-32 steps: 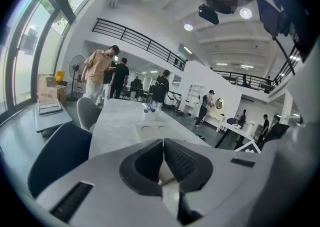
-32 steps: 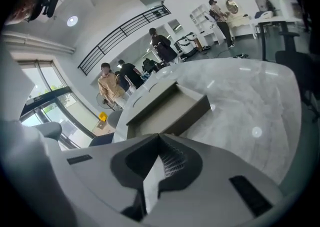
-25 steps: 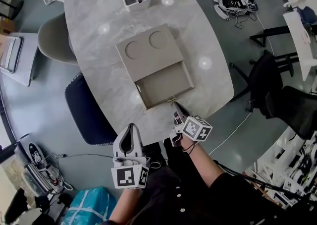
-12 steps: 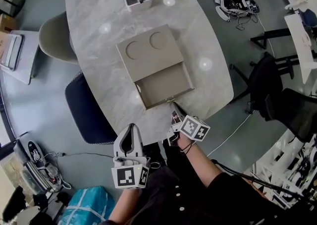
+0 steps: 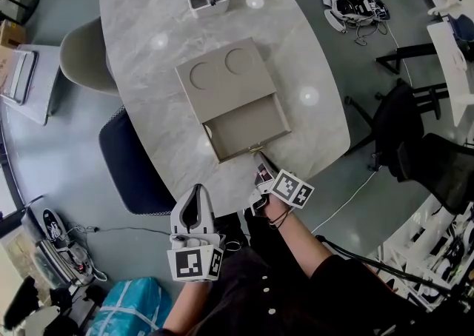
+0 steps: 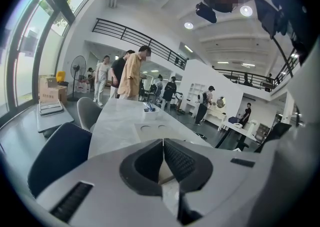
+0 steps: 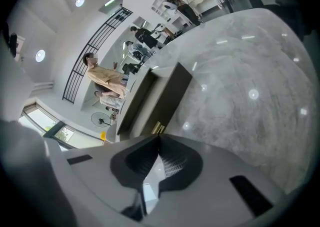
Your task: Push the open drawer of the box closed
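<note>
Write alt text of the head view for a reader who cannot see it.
Seen from above, a flat tan box on a grey marble table has its drawer pulled open toward the viewer. The right hand-held gripper points at the drawer's front by its brass handle; the left hand-held gripper hovers at the table's near edge.

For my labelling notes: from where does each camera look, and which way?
Head view: from above, down on table, box, open drawer; shows both forearms, left gripper, right gripper.
Left gripper view: along its shut jaws, across the table.
Right gripper view: along its shut jaws, toward the drawer front.
All share the box.
</note>
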A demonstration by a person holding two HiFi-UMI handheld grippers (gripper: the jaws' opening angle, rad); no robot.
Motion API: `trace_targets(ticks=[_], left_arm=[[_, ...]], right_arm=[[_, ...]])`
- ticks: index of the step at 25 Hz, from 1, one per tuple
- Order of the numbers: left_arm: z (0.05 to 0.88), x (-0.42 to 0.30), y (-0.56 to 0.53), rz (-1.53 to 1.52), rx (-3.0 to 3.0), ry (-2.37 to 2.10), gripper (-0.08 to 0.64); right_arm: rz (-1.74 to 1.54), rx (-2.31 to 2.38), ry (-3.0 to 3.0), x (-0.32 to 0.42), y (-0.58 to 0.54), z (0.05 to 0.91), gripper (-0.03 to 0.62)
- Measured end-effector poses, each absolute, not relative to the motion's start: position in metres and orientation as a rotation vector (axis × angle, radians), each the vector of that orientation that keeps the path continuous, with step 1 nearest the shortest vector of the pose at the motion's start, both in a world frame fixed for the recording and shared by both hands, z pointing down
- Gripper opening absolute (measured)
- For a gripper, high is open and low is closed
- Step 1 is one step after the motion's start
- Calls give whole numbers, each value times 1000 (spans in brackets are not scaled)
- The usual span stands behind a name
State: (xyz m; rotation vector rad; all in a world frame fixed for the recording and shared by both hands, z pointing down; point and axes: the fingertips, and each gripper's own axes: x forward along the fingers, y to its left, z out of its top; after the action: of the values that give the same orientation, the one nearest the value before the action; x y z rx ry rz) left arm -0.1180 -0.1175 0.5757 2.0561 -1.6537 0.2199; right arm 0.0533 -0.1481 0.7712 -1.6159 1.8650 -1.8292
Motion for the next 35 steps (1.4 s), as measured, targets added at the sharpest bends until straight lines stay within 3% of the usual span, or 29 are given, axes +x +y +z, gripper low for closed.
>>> trace_targets(ticks=[35], left_arm=[[582,-145,-136,227,1995,-1704,20]], right_arm=[[-1700,-1572,2058,13,-266,759,0]])
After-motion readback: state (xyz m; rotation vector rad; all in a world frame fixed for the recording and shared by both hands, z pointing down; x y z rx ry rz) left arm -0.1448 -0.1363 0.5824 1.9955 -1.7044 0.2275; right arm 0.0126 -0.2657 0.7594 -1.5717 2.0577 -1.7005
